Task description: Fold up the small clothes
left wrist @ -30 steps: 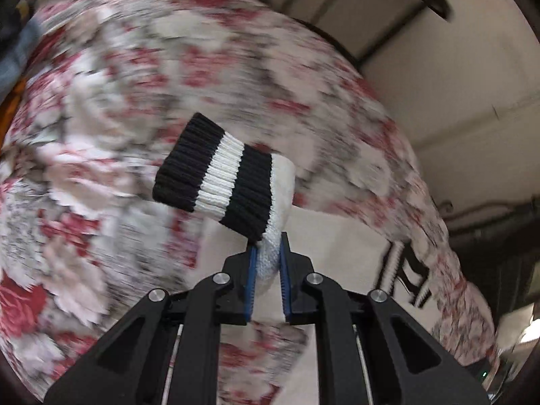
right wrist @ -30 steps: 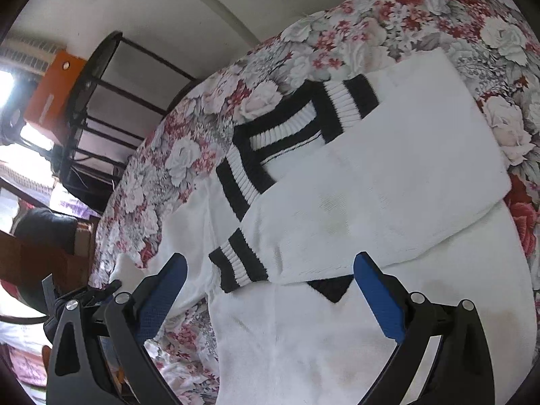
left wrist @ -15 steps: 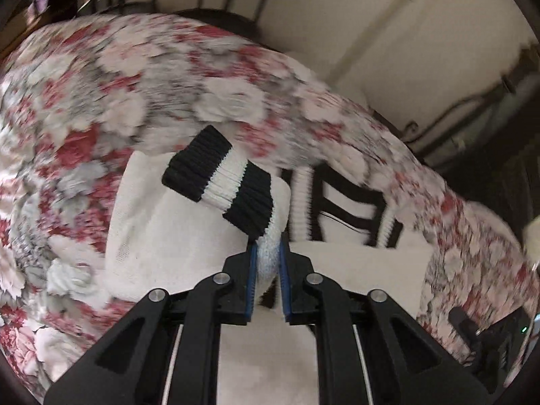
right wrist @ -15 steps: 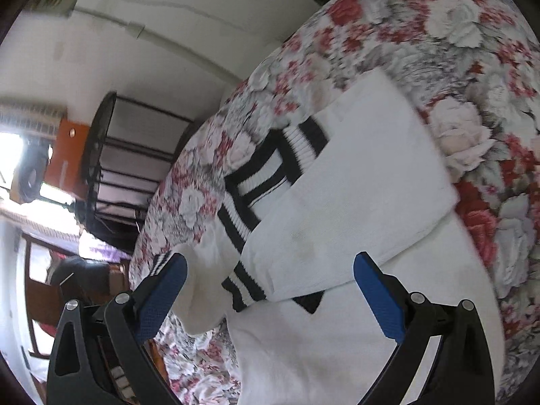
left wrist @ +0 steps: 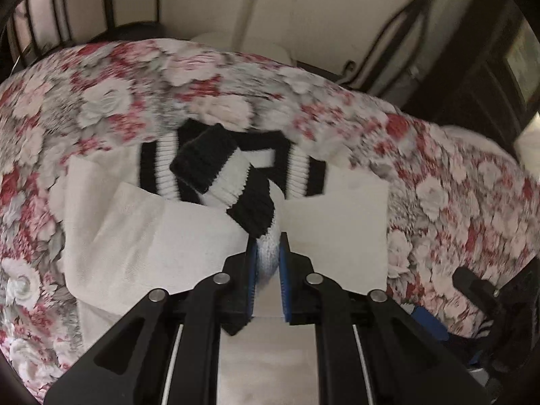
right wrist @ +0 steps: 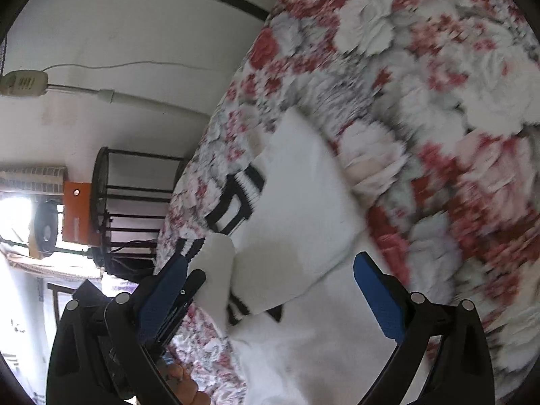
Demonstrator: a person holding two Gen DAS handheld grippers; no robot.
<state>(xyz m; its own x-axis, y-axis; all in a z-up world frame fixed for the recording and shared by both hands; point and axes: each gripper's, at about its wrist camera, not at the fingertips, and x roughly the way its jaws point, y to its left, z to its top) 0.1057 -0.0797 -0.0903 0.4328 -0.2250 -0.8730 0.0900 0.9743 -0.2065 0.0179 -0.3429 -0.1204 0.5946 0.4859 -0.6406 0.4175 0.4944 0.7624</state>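
A small white knit sweater [left wrist: 175,236] with black-and-white ribbed trim lies on the floral bedspread [left wrist: 101,101]. My left gripper [left wrist: 266,253] is shut on the sweater's left sleeve [left wrist: 268,249], whose striped cuff [left wrist: 222,182] hangs above the collar [left wrist: 297,172]. The other sleeve is folded over the body [left wrist: 337,229]. In the right wrist view the sweater [right wrist: 297,229] lies ahead, and my right gripper [right wrist: 270,290] is open and empty above it. The left gripper [right wrist: 168,290] with the raised sleeve [right wrist: 216,263] shows at its lower left.
The floral bedspread [right wrist: 438,101] covers the whole bed. A black metal bed frame [left wrist: 50,17] and a pale wall lie beyond it. A black wire rack [right wrist: 135,209] and an orange box [right wrist: 77,209] stand off the bed's far side.
My left gripper has carried the sleeve across over the sweater's body toward the collar. My right gripper has pulled back and tilted, staying open.
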